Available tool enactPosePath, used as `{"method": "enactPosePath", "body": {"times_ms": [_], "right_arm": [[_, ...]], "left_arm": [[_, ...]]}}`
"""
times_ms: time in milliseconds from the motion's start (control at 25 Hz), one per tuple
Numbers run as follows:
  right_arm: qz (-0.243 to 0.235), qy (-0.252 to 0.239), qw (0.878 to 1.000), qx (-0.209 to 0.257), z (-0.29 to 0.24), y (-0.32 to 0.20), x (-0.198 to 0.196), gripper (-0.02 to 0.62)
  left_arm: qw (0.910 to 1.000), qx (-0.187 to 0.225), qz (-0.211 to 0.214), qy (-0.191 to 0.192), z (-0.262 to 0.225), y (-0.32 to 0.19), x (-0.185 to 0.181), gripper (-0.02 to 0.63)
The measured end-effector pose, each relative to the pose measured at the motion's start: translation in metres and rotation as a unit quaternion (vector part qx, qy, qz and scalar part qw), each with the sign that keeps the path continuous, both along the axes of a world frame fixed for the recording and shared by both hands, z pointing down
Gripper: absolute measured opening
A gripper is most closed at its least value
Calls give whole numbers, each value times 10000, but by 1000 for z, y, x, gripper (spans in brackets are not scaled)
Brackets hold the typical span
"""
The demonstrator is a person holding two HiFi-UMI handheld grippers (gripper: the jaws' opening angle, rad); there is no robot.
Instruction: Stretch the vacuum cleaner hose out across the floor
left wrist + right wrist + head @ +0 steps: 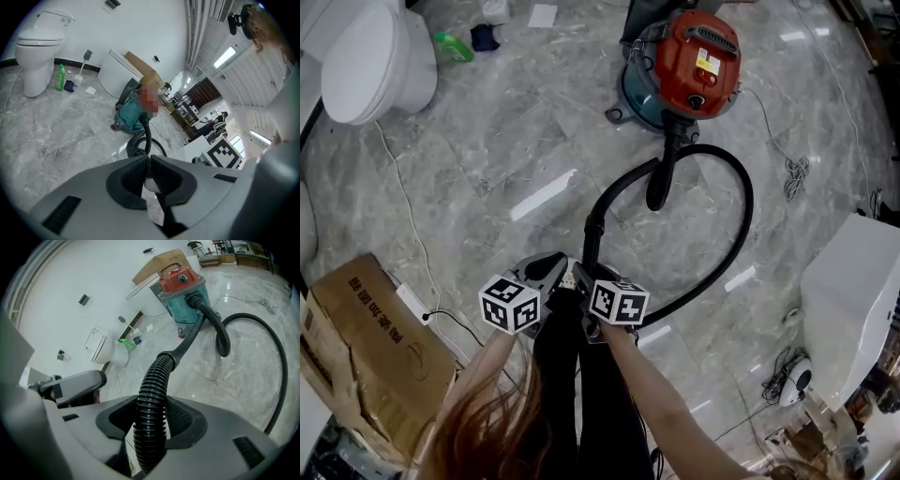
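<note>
Right gripper (151, 405) clamps the ribbed hose (158, 369); left gripper (149, 160) fully closed.

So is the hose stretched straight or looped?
Looped. The hose sweeps a wide arc beside the vacuum and curls back to the right tongs.

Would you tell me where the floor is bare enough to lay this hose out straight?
The widest bare floor lies between the toilet and the vacuum cleaner, left of the hose loop. It is crowded by the cardboard box and around the white unit and loose cables.
</note>
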State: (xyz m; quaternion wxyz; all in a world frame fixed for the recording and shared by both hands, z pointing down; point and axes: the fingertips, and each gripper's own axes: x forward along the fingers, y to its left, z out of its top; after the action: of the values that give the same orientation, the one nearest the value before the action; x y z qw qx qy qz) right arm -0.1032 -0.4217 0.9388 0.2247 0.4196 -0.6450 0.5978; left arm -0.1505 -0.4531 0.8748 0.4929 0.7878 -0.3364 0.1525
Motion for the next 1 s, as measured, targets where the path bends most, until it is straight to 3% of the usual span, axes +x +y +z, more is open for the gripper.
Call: {"method": "enactPosePath", "body": {"times_ms": [200, 440, 600, 760, 1000], "right_arm": [[-710, 62, 9959, 561, -47, -3, -25, 186], [-557, -47, 9949, 836, -100, -36, -16, 186], [-513, -150, 9935, 1004, -141, -50, -7, 186], [-810, -242, 9886, 1245, -183, -45, -8, 186], [-1089, -771, 9800, 1478, -255, -35, -18, 186]], "left_arm": [[9993, -237, -177, 224, -25, 4, -7, 11], [9959, -257, -290, 812, -76, -10, -8, 16], [9945, -154, -165, 1022, -112, -25, -3, 129], [9921, -36, 10, 1257, -152, -35, 8, 184], [9870, 113, 568, 1498, -207, -31, 23, 239]]}}
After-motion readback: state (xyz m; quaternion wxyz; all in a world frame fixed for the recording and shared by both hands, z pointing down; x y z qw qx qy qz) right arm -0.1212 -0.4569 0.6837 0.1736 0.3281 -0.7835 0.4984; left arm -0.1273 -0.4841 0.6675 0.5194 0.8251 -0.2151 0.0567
